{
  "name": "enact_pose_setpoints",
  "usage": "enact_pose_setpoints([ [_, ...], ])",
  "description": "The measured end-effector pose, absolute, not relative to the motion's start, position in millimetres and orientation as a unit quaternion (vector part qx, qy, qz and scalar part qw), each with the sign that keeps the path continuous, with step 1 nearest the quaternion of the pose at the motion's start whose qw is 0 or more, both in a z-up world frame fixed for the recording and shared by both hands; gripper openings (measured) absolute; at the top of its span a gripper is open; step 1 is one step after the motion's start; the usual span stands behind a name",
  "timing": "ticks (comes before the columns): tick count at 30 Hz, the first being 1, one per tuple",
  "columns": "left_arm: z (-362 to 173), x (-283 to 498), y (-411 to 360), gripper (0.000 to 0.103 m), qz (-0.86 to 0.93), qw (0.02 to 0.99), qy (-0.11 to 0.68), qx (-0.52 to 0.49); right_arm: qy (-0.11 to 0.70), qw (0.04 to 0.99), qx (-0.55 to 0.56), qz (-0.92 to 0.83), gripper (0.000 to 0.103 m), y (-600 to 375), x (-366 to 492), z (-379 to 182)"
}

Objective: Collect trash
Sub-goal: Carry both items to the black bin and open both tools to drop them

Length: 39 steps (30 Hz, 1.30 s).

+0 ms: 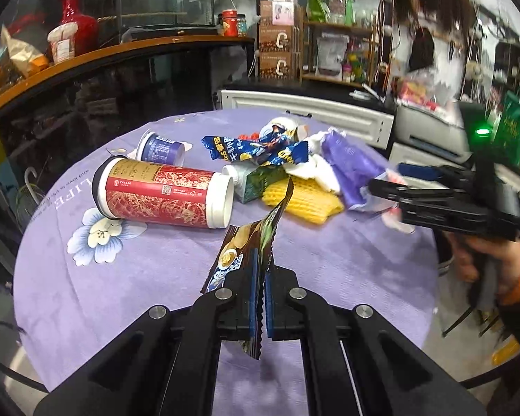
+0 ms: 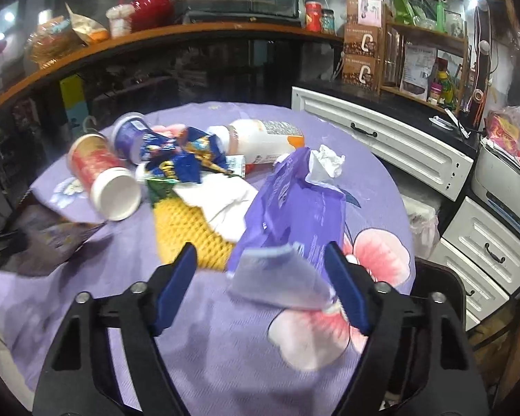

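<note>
Two cups (image 1: 163,194), one bottle (image 2: 263,138)

tablecloth (image 1: 156,270): lavender fabric, white and pink flowers
tall paper cup (image 1: 163,196): red-gold pattern, white rim
foam net sleeve (image 2: 190,228): yellow
plastic bag (image 2: 294,208): purple

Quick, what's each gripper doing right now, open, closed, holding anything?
Left gripper: closed on the dark chip wrapper.
Right gripper: open, jaws on either side of the purple plastic bag, not yet pressing it.

"LIFE" — tablecloth (image 1: 163,277); "CHAGEE" — cup (image 1: 163,194)
</note>
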<state>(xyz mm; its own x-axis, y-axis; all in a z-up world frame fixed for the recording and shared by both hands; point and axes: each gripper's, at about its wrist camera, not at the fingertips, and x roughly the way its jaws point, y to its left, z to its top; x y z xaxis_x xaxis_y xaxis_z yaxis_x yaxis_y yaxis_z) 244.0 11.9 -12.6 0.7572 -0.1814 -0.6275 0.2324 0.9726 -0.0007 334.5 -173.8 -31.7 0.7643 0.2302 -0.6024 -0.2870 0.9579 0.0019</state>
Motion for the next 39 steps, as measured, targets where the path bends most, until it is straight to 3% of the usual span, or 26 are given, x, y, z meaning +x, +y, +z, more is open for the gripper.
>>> enact_pose_setpoints([
  [5, -14, 241, 12, 0.004, -0.116, 0.938, 0.326, 0.017, 0.323, 0.937, -0.066, 0.119, 0.057, -168, 352, -36],
  [8, -16, 241, 11, 0.004, -0.122, 0.937, 0.328, 0.012, 0.329, 0.934, -0.078, 0.115, 0.039, -168, 357, -43],
  [13, -18, 239, 7, 0.004, -0.131, 0.936, 0.326, 0.008, 0.321, 0.934, -0.087, 0.13, 0.02, -173, 348, -48],
  [16, -17, 237, 4, 0.004, -0.138, 0.937, 0.321, 0.007, 0.308, 0.937, -0.082, 0.143, 0.015, -181, 335, -42],
  [29, -4, 239, -33, 0.004, -0.176, 0.937, 0.301, 0.004, 0.266, 0.952, -0.029, 0.151, 0.013, -235, 276, -19],
  [39, 13, 258, -109, 0.004, -0.242, 0.926, 0.29, 0.01, 0.273, 0.959, 0.023, 0.068, 0.013, -333, 263, -25],
])
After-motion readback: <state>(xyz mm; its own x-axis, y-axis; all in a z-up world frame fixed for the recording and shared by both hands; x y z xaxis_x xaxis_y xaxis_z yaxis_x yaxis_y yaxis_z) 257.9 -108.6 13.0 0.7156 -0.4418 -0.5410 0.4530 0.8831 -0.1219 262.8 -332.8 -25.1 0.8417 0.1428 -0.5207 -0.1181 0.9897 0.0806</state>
